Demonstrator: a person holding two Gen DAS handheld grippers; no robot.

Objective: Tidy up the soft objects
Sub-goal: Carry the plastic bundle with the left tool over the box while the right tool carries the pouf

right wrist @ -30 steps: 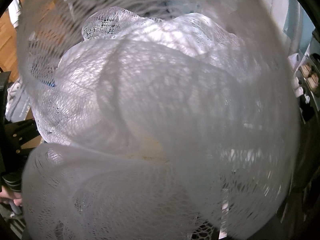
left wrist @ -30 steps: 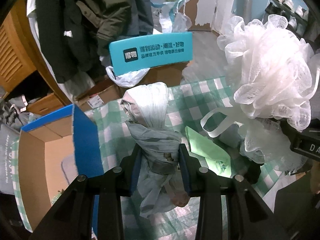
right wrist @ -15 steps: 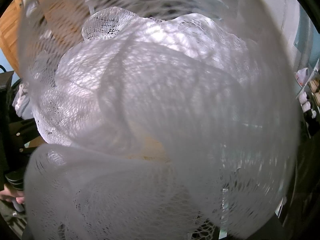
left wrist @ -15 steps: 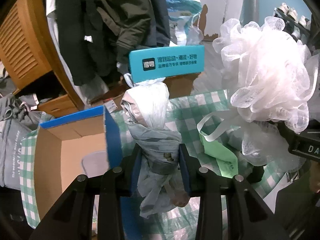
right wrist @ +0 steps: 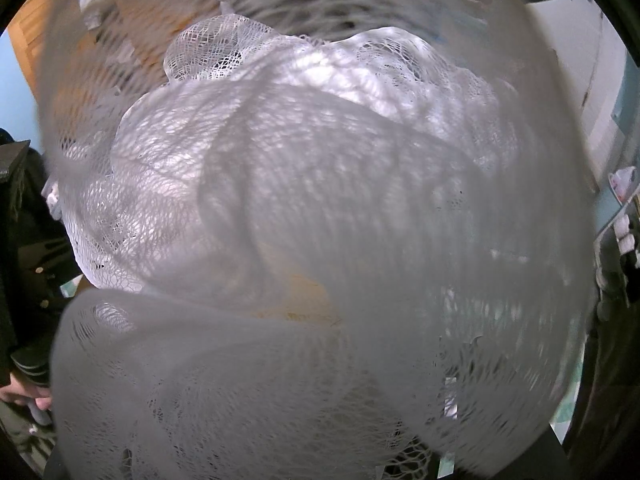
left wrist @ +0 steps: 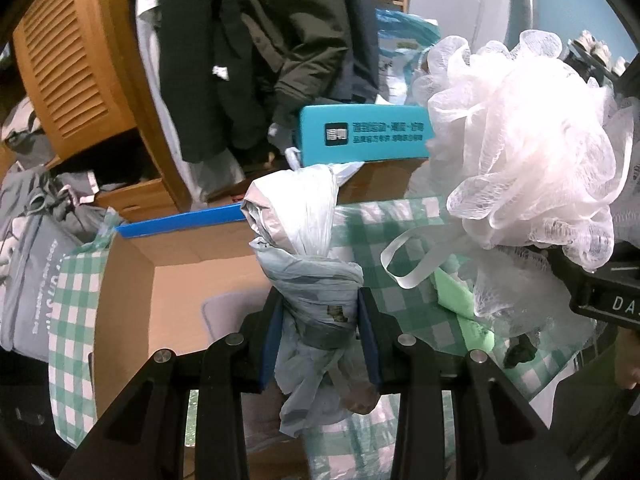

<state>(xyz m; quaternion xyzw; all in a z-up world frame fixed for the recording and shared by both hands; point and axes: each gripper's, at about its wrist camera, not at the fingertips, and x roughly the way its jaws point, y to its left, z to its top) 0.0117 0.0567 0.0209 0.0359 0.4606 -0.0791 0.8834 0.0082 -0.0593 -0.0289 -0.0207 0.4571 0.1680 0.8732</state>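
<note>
Left gripper (left wrist: 320, 320): jaws narrowed, clamping the rolled plastic bag (left wrist: 308, 248) at frame centre.
Right gripper: fingers hidden; grip cannot be told.
Mesh bath pouf (right wrist: 320, 220): fills the right view.

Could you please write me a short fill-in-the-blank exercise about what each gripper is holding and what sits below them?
1. The left gripper is clamped on a bunched plastic ____.
2. The white mesh bath sponge fills almost the whole view of the ____ wrist camera.
3. The open cardboard box has a rim coloured ____.
4. The cloth under the sponge has a green and white ____ pattern.

Missing words: bag; right; blue; checked
</note>
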